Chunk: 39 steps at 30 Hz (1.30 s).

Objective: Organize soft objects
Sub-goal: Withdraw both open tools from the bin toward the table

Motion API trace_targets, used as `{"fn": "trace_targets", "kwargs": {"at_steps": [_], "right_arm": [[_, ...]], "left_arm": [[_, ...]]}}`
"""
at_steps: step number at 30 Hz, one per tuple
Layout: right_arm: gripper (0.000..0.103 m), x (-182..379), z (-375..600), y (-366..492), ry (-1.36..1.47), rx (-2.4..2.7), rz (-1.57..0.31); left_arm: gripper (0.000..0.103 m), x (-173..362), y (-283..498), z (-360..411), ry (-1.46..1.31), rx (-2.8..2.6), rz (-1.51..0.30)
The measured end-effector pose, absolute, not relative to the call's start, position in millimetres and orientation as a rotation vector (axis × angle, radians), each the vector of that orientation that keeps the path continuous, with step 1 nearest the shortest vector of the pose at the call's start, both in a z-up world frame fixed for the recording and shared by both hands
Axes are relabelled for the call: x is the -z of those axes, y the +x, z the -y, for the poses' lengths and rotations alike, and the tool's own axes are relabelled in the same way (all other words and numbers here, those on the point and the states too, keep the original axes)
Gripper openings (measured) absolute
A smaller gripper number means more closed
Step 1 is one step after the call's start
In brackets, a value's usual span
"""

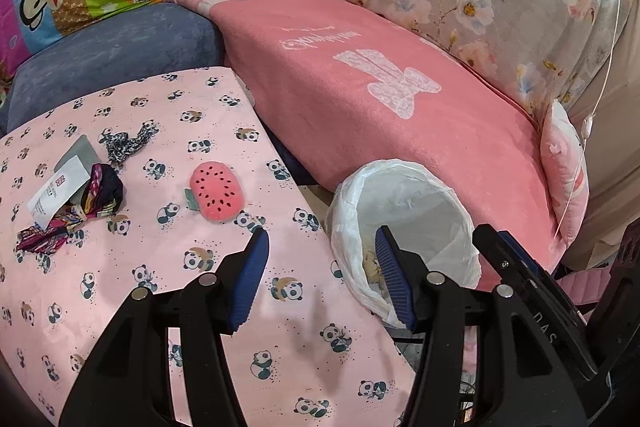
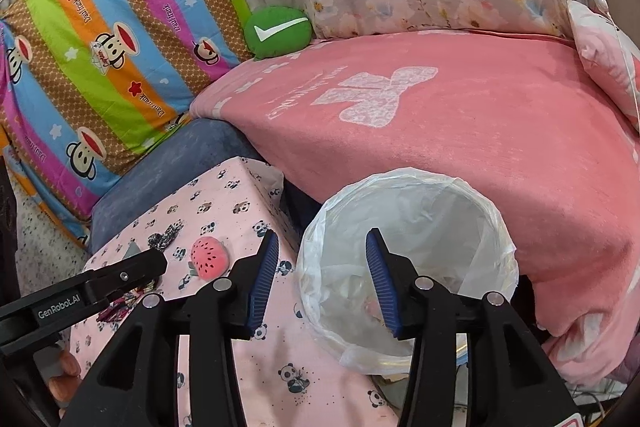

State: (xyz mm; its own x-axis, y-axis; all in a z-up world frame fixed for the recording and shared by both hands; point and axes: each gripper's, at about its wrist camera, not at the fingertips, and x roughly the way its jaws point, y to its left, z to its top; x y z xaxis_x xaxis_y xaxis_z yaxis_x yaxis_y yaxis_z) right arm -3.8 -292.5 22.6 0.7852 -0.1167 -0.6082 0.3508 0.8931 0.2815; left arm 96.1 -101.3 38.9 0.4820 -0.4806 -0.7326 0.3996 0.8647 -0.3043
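A pink watermelon plush lies on the panda-print table cover. Left of it sit a dark patterned cloth and a black-and-white scrunchie. My left gripper is open and empty, hovering over the table's right edge, near side of the plush. My right gripper is open and empty above the rim of a bin with a white plastic liner. Some soft items lie at the bin's bottom, partly hidden.
A white paper tag and a grey card lie beside the cloths. Behind the table are a pink blanket, a blue cushion, a striped monkey-print pillow and a green check-mark cushion. A hand shows at lower left.
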Motion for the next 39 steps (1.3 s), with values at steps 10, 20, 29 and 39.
{"fn": "trace_targets", "kwargs": {"at_steps": [10,20,29,39], "right_arm": [[0.045,-26.9,254.8,8.8,0.344,0.200,-0.641],[0.046,-25.7,219.5,26.0,0.305,0.144,-0.671],[0.046,-20.3,182.2,42.7,0.262,0.083,-0.706],[0.046,-4.8,133.5,70.8,0.220,0.000,-0.767]], "left_arm": [[0.057,-38.8,101.9,61.0,-0.143,0.472,-0.912],[0.060,-32.2,109.0,18.4,-0.125,0.377,-0.884],[0.063,-18.2,119.5,-28.1,-0.132,0.302,-0.885],[0.077,10.8,140.6,-92.5,-0.103,0.188,-0.900]]}}
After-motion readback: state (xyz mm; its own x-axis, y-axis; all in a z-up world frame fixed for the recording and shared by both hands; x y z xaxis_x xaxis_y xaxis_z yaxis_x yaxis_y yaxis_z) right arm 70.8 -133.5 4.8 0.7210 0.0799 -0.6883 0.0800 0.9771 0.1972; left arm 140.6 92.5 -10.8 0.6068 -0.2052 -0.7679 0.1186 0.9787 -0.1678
